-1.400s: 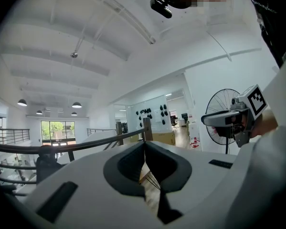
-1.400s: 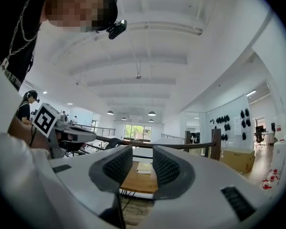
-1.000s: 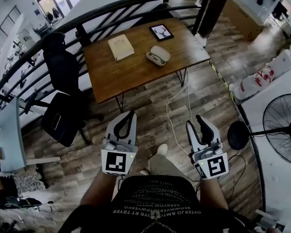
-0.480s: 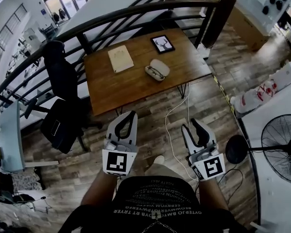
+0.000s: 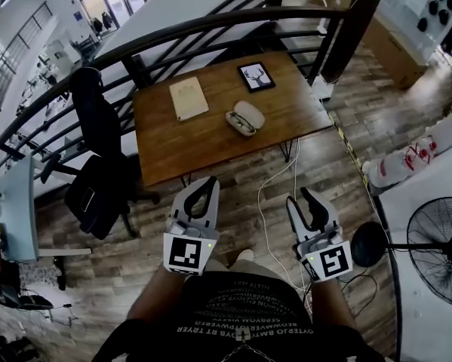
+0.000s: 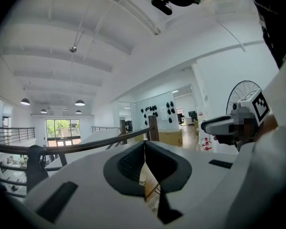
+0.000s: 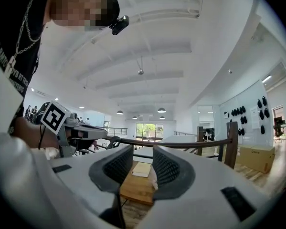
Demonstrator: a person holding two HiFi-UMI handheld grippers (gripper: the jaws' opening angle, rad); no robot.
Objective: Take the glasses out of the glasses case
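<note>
A white glasses case lies open on the wooden table, its lid tipped back and something dark inside the lower half. Both grippers are held over the floor, well short of the table and close to the person's body. My left gripper is shut with its fingertips touching and nothing between them; the left gripper view shows the left gripper the same way. My right gripper is open by a narrow gap. Through that gap in the right gripper view I see the table and the case.
A cream notebook and a black-framed picture also lie on the table. A dark railing runs behind it. Black office chairs stand to the left, a floor fan to the right, and cables cross the wooden floor.
The head view has shifted a little, so the table sits slightly lower and nearer. Both grippers keep their place in front of the body, with their jaws unchanged.
</note>
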